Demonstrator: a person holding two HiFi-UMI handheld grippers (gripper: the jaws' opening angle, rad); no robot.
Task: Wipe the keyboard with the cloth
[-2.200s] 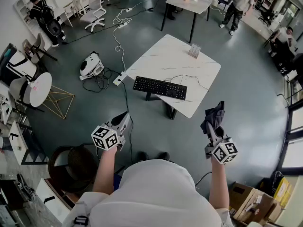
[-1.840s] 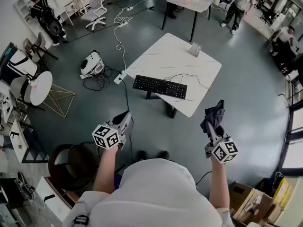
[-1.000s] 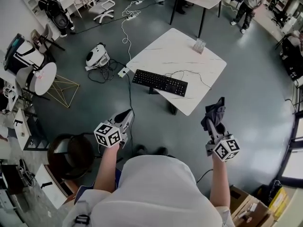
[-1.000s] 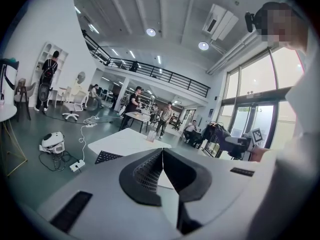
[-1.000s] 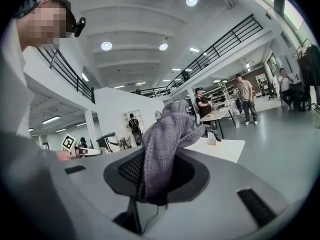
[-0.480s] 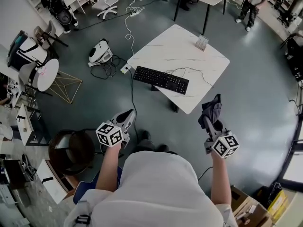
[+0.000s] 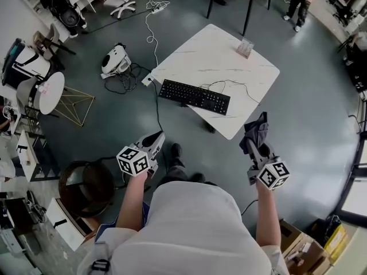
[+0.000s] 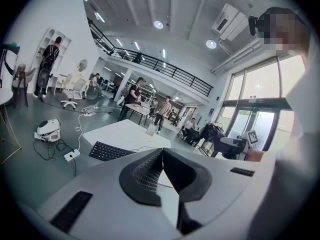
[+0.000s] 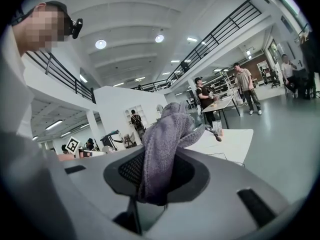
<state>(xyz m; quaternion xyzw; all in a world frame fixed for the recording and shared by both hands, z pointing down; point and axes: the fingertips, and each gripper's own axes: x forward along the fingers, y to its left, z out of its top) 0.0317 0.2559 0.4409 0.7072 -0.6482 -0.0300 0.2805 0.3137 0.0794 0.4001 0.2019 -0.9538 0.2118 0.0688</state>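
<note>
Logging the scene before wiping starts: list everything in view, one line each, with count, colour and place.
table: one, white, ahead of the person
keyboard: one, black, near edge of that table
small stand: one, pale, far side of that table
power strip: one, white, floor left of the table
machine: one, white, floor further left
round table: one, white, far left
cardboard boxes: several, brown, bottom right
cloth: one, grey, clamped in the right tool
left tool: one, grey, shut, empty
right tool: one, grey, shut on the cloth
</note>
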